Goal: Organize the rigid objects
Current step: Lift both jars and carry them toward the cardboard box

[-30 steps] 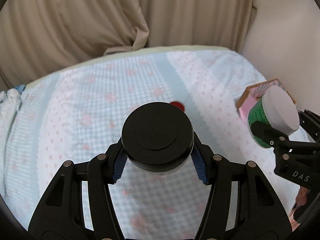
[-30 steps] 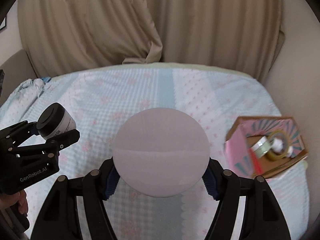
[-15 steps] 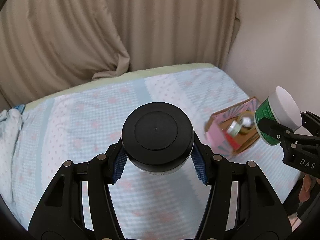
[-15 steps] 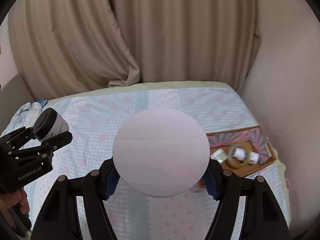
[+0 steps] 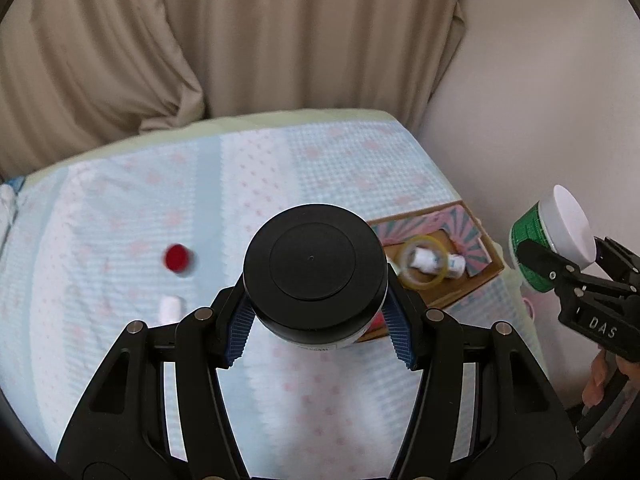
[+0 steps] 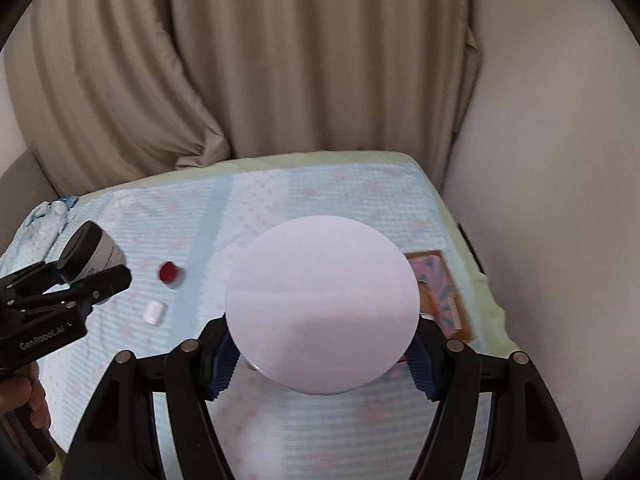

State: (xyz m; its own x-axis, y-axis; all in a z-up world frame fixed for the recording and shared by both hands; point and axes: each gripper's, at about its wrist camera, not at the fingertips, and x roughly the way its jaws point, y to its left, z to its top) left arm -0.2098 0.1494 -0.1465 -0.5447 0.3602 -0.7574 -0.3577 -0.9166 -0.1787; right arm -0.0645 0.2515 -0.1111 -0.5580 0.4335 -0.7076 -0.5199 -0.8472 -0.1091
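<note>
My left gripper (image 5: 316, 338) is shut on a jar with a black lid (image 5: 315, 270) and holds it above the bed, just left of the pink patterned box (image 5: 460, 280). It also shows in the right wrist view (image 6: 90, 250). My right gripper (image 6: 322, 364) is shut on a green jar with a white lid (image 6: 322, 308), seen in the left wrist view (image 5: 560, 240) to the right of the box. The box holds a yellow tape ring (image 5: 424, 262) and small white bottles (image 5: 456, 264). A red cap (image 5: 177, 258) and a small white object (image 5: 170, 308) lie on the bed.
The bed has a light blue and pink patterned cover (image 5: 320, 168). Beige curtains (image 5: 240, 40) hang behind it and a pale wall (image 5: 540, 100) stands on the right. The box sits at the bed's right edge (image 6: 436, 296).
Both grippers have risen and pulled back with their jars. The box now lies right of the black-lidded jar, and the red cap and white object have come into view.
</note>
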